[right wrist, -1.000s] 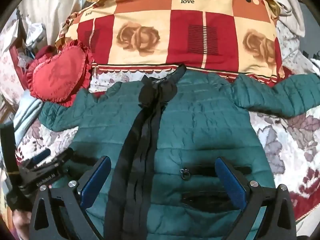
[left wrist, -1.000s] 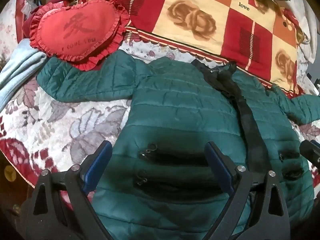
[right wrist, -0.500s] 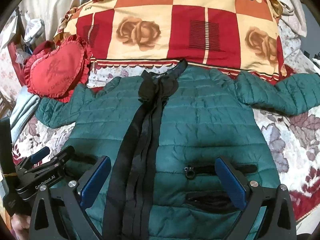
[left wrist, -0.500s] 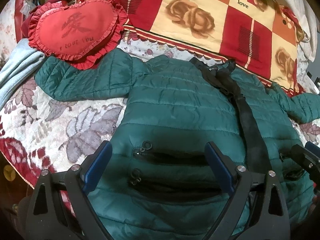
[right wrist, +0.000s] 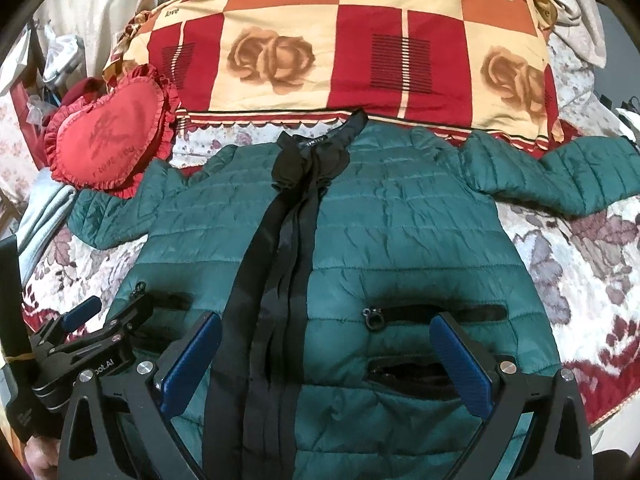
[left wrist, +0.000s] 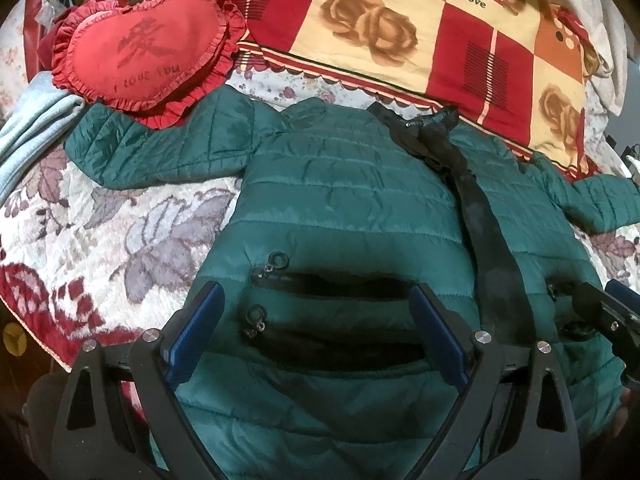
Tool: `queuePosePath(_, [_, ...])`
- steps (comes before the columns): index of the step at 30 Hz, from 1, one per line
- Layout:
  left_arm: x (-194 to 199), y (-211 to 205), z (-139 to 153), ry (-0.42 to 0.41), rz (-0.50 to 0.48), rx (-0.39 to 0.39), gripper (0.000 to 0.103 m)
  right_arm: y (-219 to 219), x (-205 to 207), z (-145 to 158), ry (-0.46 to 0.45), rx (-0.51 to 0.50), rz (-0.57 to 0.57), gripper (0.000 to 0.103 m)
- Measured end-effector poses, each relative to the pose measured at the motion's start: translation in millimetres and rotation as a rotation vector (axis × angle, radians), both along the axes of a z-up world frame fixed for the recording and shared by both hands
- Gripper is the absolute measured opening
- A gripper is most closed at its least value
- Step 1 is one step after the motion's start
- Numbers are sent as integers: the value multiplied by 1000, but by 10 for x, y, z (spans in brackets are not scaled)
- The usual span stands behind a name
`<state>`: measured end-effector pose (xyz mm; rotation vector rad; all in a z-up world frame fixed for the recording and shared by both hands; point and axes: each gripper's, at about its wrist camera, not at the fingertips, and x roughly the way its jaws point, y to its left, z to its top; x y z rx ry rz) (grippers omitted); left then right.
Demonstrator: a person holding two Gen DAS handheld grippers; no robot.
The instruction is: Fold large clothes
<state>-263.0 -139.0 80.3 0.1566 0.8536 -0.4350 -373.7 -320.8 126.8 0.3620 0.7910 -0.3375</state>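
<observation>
A dark green quilted jacket (left wrist: pixel 340 200) (right wrist: pixel 400 232) lies face up and spread flat on the bed, sleeves out to both sides, collar toward the pillows. A black placket strip (right wrist: pixel 276 264) runs down its front. My left gripper (left wrist: pixel 316 320) hovers open over the lower left pocket zips (left wrist: pixel 272 264), with nothing between its blue pads. Over the lower right pockets (right wrist: pixel 436 312) my right gripper (right wrist: pixel 326 352) is also open and holds nothing. Each gripper shows at the edge of the other's view: the right one (left wrist: pixel 608 312) and the left one (right wrist: pixel 92 332).
A floral bedspread (left wrist: pixel 100 232) covers the bed. A red heart-shaped cushion (left wrist: pixel 144 48) overlaps the jacket's left sleeve end. Behind the collar lies a red and cream checked pillow (right wrist: pixel 340 52). Pale blue cloth (left wrist: pixel 28 124) is bunched at the far left.
Both grippers have drawn back toward the jacket's hem, so more of the jacket and bed shows. The jacket has not moved.
</observation>
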Motion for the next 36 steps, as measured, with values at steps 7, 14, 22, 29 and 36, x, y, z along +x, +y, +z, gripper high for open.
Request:
queuePosePath(7, [-57, -22, 50, -3, -5, -11, 94, -13, -22, -16, 12, 9, -26, 103])
queuePosePath(14, [-78, -48, 47, 5, -8, -13, 94, 2, -9, -41, 48, 5, -31, 103])
queuePosePath(22, [-84, -52, 42, 5, -7, -13, 94, 9, -8, -51, 51, 2, -33, 103])
queuePosePath(29, [-89, -48, 20, 9, -9, -11, 94, 20, -10, -70, 42, 2, -27, 103])
queuePosePath(36, [-91, -42, 18, 9, -10, -13, 94, 23, -3, -97, 35, 12, -24, 103])
